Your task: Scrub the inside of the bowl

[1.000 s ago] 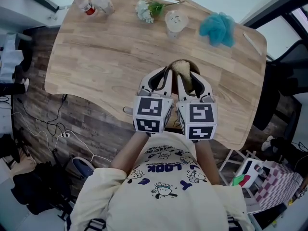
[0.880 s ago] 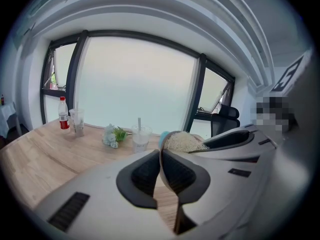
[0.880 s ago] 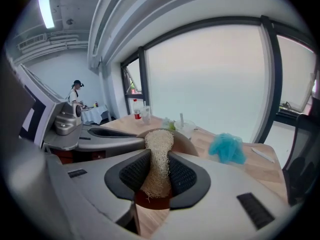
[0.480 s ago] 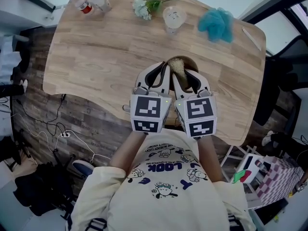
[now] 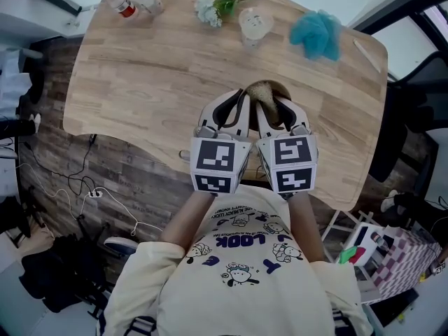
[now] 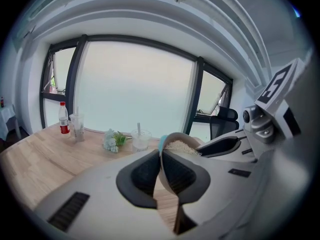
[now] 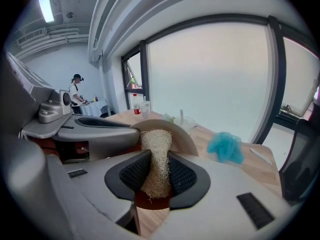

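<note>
Table (image 5: 140, 82); bowl (image 7: 180, 136) seemingly behind right gripper (image 7: 156, 176)

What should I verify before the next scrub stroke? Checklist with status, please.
1. The left tool clamps the bowl by its wall: ok.
2. The right tool clamps the loofah scrubber: ok.
3. The loofah scrubber's tip sits against the bowl's inner side: ok.
4. Whether the bowl rests on the table or is lifted: cannot tell.
5. The cup and blue pouf stand apart from the bowl: ok.
</note>
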A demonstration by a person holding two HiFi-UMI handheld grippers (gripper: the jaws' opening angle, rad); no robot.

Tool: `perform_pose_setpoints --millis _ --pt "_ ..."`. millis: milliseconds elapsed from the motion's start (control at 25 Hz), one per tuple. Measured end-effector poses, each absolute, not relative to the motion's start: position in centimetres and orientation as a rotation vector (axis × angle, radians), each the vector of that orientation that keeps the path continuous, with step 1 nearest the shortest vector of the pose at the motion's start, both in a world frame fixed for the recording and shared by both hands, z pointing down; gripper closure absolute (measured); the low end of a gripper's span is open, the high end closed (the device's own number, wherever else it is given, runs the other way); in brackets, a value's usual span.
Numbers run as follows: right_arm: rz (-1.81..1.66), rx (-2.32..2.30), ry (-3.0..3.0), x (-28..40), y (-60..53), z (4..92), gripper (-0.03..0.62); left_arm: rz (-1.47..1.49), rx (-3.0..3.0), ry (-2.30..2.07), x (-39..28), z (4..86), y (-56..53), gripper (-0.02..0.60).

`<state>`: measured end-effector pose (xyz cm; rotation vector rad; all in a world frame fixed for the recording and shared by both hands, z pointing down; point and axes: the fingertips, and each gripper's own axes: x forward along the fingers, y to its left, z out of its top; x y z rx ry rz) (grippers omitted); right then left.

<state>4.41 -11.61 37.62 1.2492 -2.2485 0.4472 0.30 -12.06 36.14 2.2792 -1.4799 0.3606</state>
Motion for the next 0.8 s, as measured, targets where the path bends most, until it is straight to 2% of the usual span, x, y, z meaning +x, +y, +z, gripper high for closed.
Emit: perform_pose_setpoints --millis 640,720,800 --pt "0.254 1.397 -2.184 6.5 -12.3 36.3 0.491 0.336 2.173 -1.459 0.0 37.4 -12.1 0.534" --pt "0.364 1.441 -2.31 5.1 -12.4 35.1 0.491 0.333 2.175 -1.46 -0.2 37.4 -12.1 0.534" --pt "0.638 1.482 -2.562 2.0 -12.5 33.1 0.491 0.333 2.187 -1.47 -0.4 37.2 -12.0 0.534"
